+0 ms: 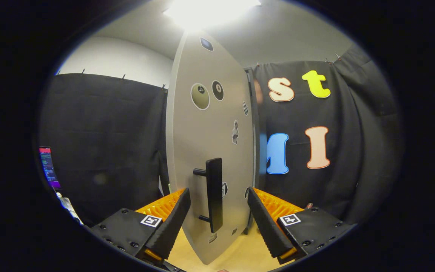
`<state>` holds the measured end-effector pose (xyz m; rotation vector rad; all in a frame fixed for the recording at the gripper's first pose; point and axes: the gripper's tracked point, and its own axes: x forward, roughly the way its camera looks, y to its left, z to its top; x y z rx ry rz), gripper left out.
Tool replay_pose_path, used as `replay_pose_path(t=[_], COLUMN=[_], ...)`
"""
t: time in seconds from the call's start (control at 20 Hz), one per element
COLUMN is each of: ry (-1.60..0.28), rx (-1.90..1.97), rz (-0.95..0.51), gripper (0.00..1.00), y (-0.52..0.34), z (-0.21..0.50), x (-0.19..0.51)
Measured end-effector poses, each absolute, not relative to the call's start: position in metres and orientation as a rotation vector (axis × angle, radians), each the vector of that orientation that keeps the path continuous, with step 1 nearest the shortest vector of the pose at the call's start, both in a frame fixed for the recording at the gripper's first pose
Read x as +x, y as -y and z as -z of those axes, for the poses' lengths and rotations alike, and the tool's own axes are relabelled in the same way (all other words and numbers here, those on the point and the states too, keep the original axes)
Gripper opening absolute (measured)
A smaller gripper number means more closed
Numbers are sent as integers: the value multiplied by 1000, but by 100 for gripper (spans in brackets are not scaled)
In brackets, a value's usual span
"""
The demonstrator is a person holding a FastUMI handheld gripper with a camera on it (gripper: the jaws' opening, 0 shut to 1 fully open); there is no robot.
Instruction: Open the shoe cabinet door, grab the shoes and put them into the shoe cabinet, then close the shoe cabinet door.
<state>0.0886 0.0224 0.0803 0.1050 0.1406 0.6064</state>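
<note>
Gripper view is showing the door standing tall just ahead of the gripper — its handle, a bar running upright, is sitting between the wide-spread fingers, touching neither — with stickers dotting the panel above.

An "8" on a round black sticker on the cabinet door; other stickers unreadable

A recording booth: black cloth walls, lit monitor.
</note>
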Motion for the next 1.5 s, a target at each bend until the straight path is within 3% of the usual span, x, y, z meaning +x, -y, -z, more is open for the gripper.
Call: replay_pose_path(t=[1.5], ry=[-152], rx=[28], rz=[-706], gripper=[98], y=[-239], z=[-63], x=[157])
